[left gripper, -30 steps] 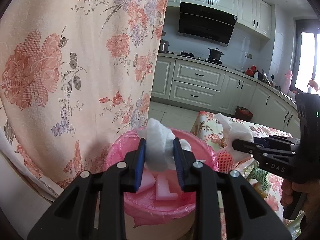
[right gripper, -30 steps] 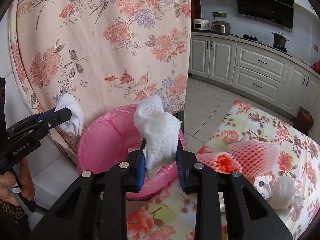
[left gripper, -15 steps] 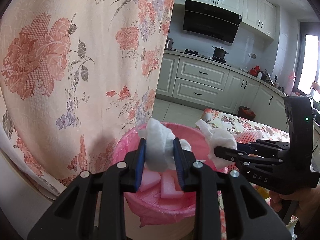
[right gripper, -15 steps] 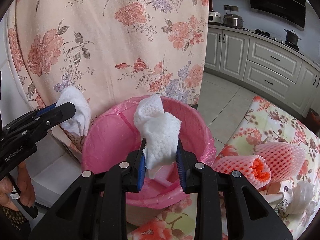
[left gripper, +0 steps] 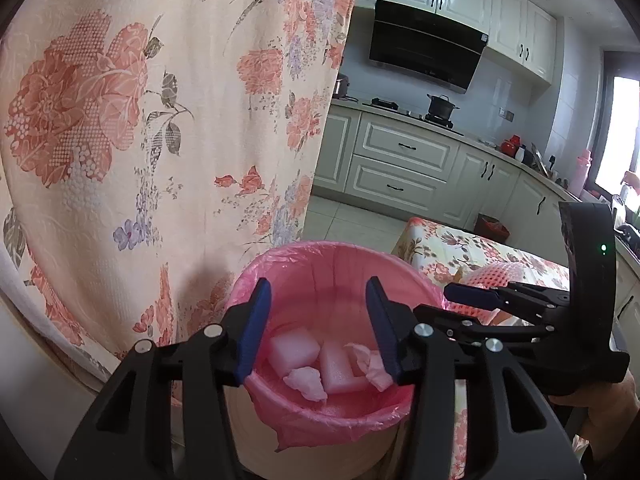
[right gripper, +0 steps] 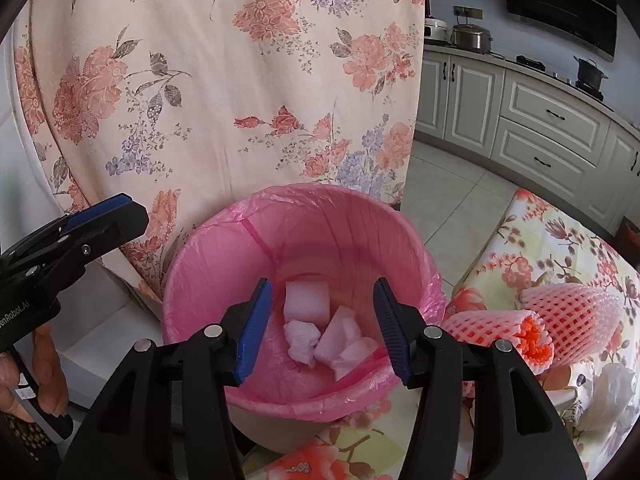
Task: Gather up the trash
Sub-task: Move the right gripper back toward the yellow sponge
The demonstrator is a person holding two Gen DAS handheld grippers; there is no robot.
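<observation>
both grippers over pink-lined bin (left gripper: 320, 412), jaws just opened, holding nothing.
tissue wads (right gripper: 304, 336) + foam blocks (right gripper: 306, 300) in bin; left gripper (left gripper: 316, 322) & right gripper (right gripper: 322, 326) parted partway.

Left gripper (left gripper: 318, 320) and right gripper (right gripper: 324, 322) both tilt downward side by side, jaws just opened and empty, each handle gripped from below by a hand (right gripper: 36, 380).

surface: floral tablecloth (right gripper: 560, 248) | on it: pink foam net sleeves (right gripper: 560, 312), white crumpled bag (right gripper: 612, 388)
</observation>
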